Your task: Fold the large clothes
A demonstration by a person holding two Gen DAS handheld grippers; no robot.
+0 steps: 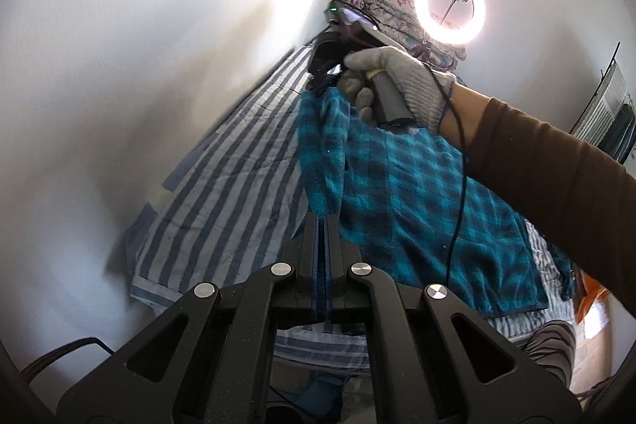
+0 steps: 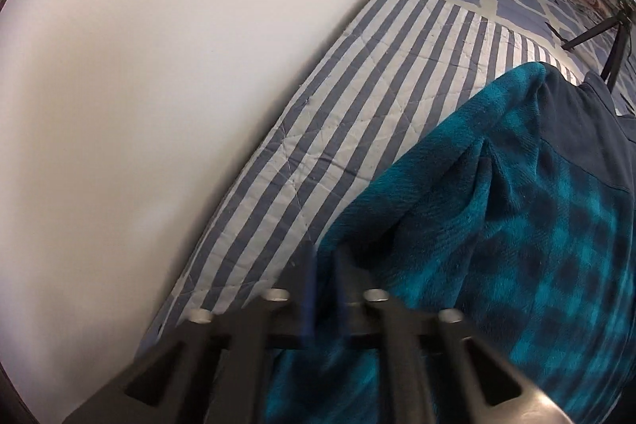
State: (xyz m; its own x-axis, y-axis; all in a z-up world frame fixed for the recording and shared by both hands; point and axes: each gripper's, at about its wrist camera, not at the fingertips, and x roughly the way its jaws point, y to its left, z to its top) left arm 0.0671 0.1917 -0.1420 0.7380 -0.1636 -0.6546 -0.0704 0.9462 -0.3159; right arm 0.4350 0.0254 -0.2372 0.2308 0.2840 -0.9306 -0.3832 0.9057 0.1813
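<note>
To the left of the left gripper (image 1: 320, 225) a plain white wall (image 1: 159, 66) fills the view, meeting the near edge of a bed under a blue-and-white striped quilt (image 1: 222, 193) that runs away ahead of the fingers. The left gripper's fingers are pressed together on an edge of the teal plaid fleece garment (image 1: 417, 201), which hangs in a fold straight ahead and spreads over the quilt to the right. Farther ahead, the right gripper (image 1: 322, 82), held in a gloved hand (image 1: 397, 82), pinches the same fold higher up. Beyond it lie folded floral bedding (image 1: 389, 14) and a lit ring light (image 1: 450, 7). In the right wrist view the wall (image 2: 139, 106) again lies left of the right gripper (image 2: 324, 257), the striped quilt (image 2: 357, 114) ahead, and the fleece (image 2: 497, 225) bunched around and to the right of its closed, blurred fingers. Bare quilt lies between the garment and the wall.
</note>
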